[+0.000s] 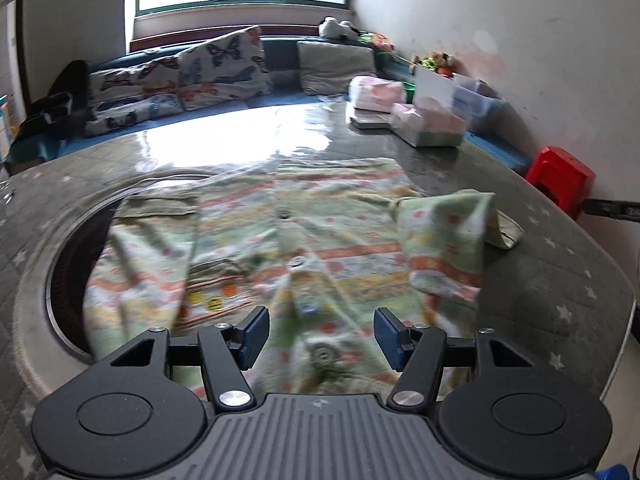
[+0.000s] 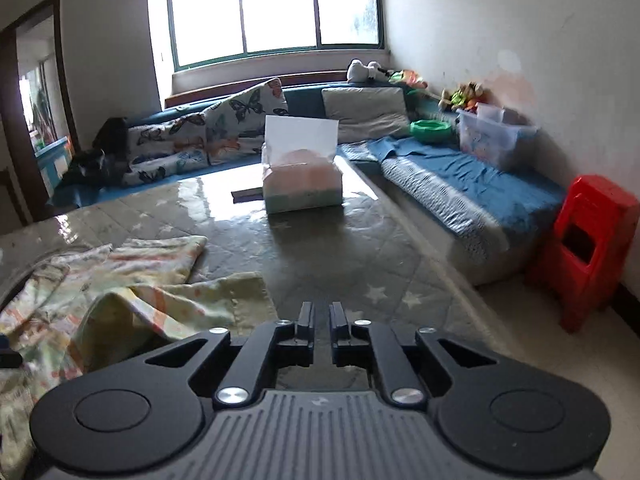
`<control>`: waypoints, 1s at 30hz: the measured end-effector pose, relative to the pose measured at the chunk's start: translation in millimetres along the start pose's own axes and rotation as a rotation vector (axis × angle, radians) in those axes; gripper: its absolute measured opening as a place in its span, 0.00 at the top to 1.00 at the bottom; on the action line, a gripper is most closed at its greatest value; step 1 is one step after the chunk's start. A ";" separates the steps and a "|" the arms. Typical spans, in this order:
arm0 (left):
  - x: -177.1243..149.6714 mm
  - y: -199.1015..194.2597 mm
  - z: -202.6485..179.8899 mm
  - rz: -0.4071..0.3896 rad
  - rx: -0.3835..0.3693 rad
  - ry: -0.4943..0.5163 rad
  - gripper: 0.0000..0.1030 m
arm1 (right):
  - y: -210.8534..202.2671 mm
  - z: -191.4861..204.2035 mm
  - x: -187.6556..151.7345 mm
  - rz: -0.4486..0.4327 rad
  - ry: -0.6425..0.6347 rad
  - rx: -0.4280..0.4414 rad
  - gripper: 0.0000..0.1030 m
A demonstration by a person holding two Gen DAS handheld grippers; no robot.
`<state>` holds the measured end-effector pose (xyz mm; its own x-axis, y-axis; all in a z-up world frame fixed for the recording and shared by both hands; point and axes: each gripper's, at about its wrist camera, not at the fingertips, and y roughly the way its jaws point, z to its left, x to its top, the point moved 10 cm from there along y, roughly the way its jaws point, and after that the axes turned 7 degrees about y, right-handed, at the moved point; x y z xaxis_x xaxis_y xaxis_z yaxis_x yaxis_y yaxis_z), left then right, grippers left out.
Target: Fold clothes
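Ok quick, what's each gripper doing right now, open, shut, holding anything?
Left gripper: open, empty, above the shirt.
Right gripper: nearly shut, a narrow gap, nothing between its fingers.

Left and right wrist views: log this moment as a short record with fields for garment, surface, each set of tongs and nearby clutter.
garment: patterned green shirt, spread out, its right sleeve folded inward
surface: grey star-print table
left tongs: open above the shirt, holding nothing
right tongs: nearly closed with a narrow gap, nothing between them, over bare table beside the shirt
clutter: tissue box, red stool
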<state>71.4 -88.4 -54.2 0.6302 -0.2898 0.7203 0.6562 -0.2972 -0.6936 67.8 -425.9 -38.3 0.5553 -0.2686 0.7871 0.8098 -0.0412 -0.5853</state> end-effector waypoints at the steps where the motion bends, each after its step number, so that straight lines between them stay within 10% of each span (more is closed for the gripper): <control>1: 0.3 2.3 -1.9 0.003 -0.001 0.000 0.41 | 7.3 2.0 -1.9 0.013 0.005 0.011 0.87; 5: 1.0 9.7 -5.8 0.016 0.000 -0.003 0.41 | 38.0 20.2 -15.4 0.071 -0.016 0.042 0.69; 12: -1.0 15.2 -5.3 0.038 0.006 -0.002 0.41 | 78.8 35.7 -33.0 0.144 -0.021 0.065 0.69; 16: 0.9 22.3 -9.9 0.046 -0.002 0.007 0.41 | 72.3 38.6 -35.4 0.138 -0.044 0.075 0.93; 30: -3.5 45.5 -54.2 0.065 -0.093 0.098 0.41 | -2.8 -53.4 -23.9 0.034 -0.100 -0.216 0.93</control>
<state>76.5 -150.3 -88.5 0.6237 -0.3973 0.6732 0.5712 -0.3564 -0.7394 42.1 -470.7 -65.9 0.6063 -0.1767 0.7753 0.7369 -0.2415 -0.6313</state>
